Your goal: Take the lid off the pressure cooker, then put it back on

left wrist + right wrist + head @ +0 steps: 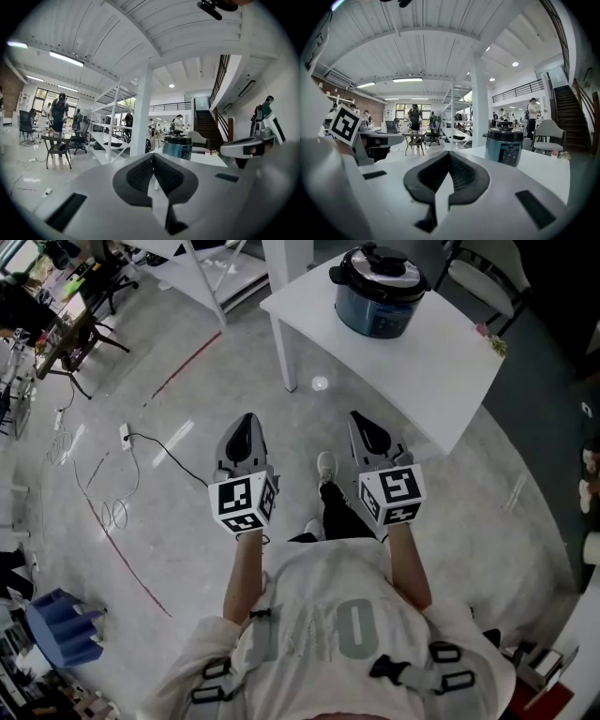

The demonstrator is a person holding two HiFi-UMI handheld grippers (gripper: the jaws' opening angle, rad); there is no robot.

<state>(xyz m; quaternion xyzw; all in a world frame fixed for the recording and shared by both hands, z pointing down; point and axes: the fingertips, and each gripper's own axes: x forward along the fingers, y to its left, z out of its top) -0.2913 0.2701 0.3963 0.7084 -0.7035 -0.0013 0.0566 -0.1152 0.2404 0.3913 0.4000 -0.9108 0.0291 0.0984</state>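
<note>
Two grippers are hanging side by side over the polished floor (187,474), the left gripper (246,423) and the right gripper (364,423) both pointing toward a white counter (441,371) ahead of the person (328,634) holding them. Each gripper's own view is showing its jaws pressed together with nothing between the ribbed pads.

On the counter, the pressure cooker (380,294) is standing upright, toward the far side as the head view frames it. Its lid (379,268) is sitting on the body, black handle on top. Both grippers are hanging well apart from it, short of the counter's near edge, and the right gripper's view is framing the cooker more squarely than the left's.

Judging by this, the task is sitting at its very opening: the reach toward the cooker, with the lid not yet touched. The next move is probably calling for closing the gap to the counter and parting at least one pair of jaws before arrival. One gripper would then be lining up on the lid's handle. A pressure cooker's lid is likely locking by rotation, so the other gripper may be needed to steady the pot against sliding.
</note>
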